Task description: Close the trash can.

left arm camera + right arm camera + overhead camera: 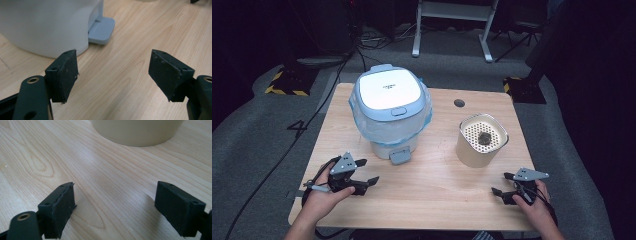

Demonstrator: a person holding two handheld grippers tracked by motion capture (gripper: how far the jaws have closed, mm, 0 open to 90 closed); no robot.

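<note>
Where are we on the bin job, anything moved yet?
Nothing looks done. The bin has its lid shut, and the dark scrap sits in the beige strainer cup. The left gripper and right gripper are open and empty near the table edge. Everything is left, probably starting at the pedal.

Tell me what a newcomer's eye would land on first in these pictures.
The white pedal bin with its pale blue lid, lined with a bag, stands at the back left of the wooden table and draws the eye first. To its right stands a cream container with a perforated insert and a small dark lump on it. Near the front edge, the left tool and right tool rest open and empty.
</note>
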